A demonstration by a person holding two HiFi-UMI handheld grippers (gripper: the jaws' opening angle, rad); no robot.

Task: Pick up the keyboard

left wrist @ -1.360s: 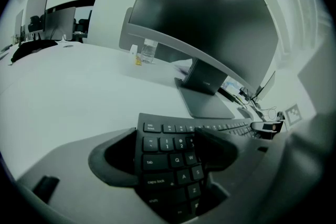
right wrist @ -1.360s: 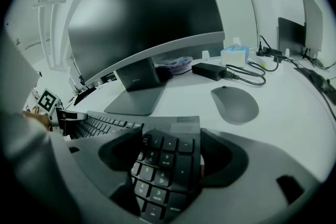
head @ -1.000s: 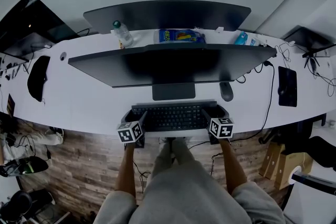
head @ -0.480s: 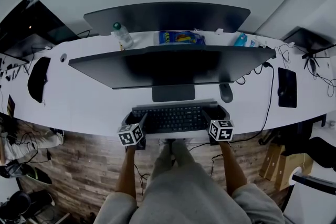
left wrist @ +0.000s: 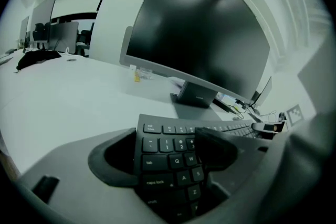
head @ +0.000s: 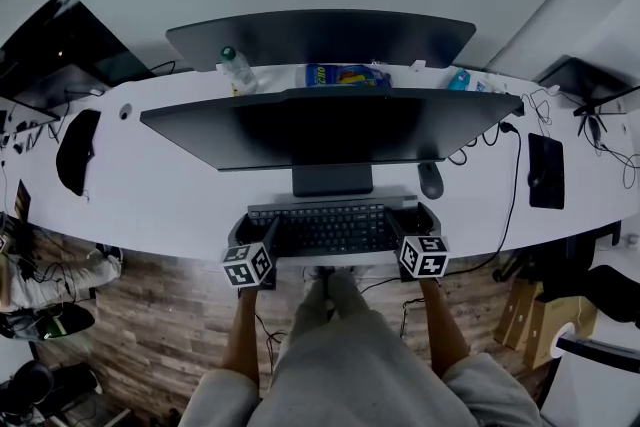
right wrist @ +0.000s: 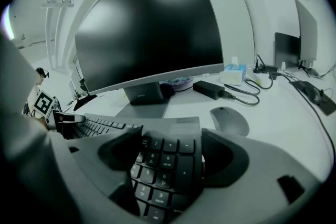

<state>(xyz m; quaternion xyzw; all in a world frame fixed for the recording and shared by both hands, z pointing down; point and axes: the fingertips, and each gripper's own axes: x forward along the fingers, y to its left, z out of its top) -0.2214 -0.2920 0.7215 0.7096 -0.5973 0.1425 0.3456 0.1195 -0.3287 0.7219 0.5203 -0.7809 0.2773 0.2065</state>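
Note:
The dark keyboard (head: 320,226) lies crosswise in front of the monitor stand, held at both ends a little above the white desk (head: 170,195). My left gripper (head: 250,225) is shut on its left end. In the left gripper view the jaws of this gripper (left wrist: 166,150) clamp the keyboard (left wrist: 163,136) over the tab and caps lock keys. My right gripper (head: 414,217) is shut on the number-pad end. There its jaws (right wrist: 171,153) straddle the keyboard (right wrist: 165,165), whose far edge stands above the desk.
A wide monitor (head: 320,125) on its stand (head: 332,180) rises just behind the keyboard. A grey mouse (head: 429,179) lies to the right, with a power brick (right wrist: 210,89) and cables (head: 500,130) beyond. A bottle (head: 237,70) and a blue packet (head: 345,75) sit at the back.
Both grippers have risen a little with the keyboard clamped between them, so it has come up off the desk. Their hold on it is the same.

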